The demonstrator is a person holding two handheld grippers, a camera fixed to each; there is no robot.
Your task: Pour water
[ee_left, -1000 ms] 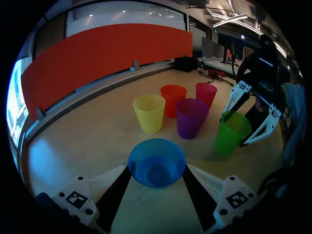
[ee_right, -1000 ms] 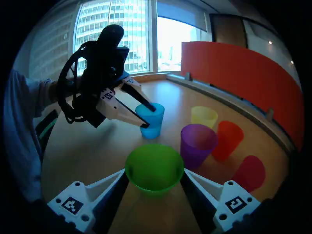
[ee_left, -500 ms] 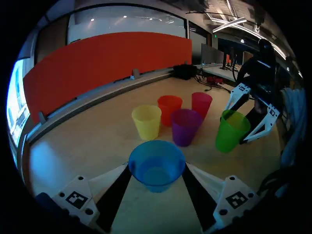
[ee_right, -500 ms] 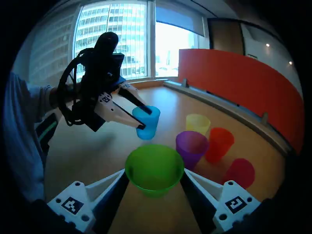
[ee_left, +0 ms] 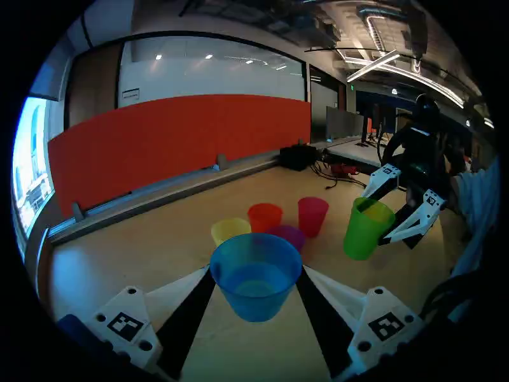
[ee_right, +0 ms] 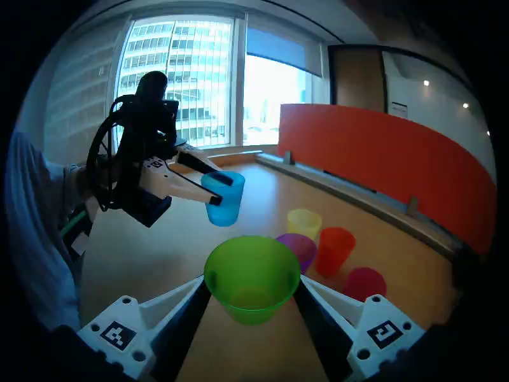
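Blue cup (ee_left: 256,277) raised, clamped in left gripper (ee_left: 254,275)

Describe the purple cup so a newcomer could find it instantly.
Find the long orange wall panel, then the wooden table before it. There, the purple plastic cup stands beside the yellow plastic cup and orange plastic cup, the only purple one.

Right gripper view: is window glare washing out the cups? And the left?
Right gripper view: bright windows blown out, but the translucent green plastic cup reads clearly. Left gripper view: dimmer, translucent blue plastic cup sharp, orange wall panel bowed by fisheye.
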